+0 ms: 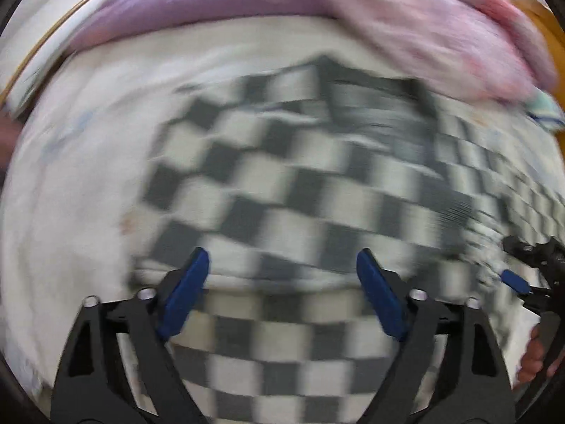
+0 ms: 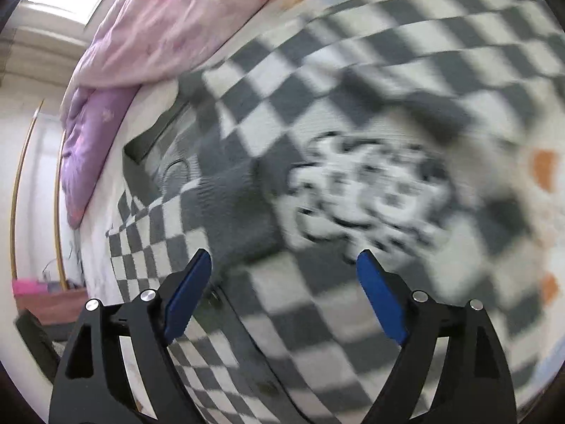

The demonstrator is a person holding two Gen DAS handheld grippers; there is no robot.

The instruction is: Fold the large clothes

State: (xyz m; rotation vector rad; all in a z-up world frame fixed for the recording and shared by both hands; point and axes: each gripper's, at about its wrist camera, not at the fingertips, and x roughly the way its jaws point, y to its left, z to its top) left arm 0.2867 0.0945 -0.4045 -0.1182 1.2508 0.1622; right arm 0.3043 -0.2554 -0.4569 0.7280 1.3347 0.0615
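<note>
Below the left gripper [image 1: 282,268], seen from the left wrist camera, a grey-and-white checked garment [image 1: 282,183] lies spread over a white sheet [image 1: 70,194] on a bed. This gripper points steeply down at the cloth. Its blue pads [image 1: 187,293] stand wide apart with nothing clamped between them; checked fabric fills the gap behind and under them, and blur hides whether the tips touch it. A purple quilt [image 1: 197,3] and a pink quilt [image 1: 423,28] are bunched along the far edge of the bed, beyond the garment. At the right edge of this view the right gripper [image 1: 529,275] shows with one blue pad, over the garment's right side, with a hand [image 1: 536,357] below it.

From the right wrist camera, the right gripper [image 2: 284,268] likewise hangs over the garment [image 2: 353,106], its pads [image 2: 381,300] spread wide and holding nothing. A rumpled bunch of finer check [image 2: 367,198] sits just beyond the tips, slightly right of centre. A plain grey band of the garment [image 2: 233,205] runs towards the left pad. The pink quilt [image 2: 183,17] and purple quilt [image 2: 91,148] lie at the bed's far left edge. The whole picture is smeared.
</note>
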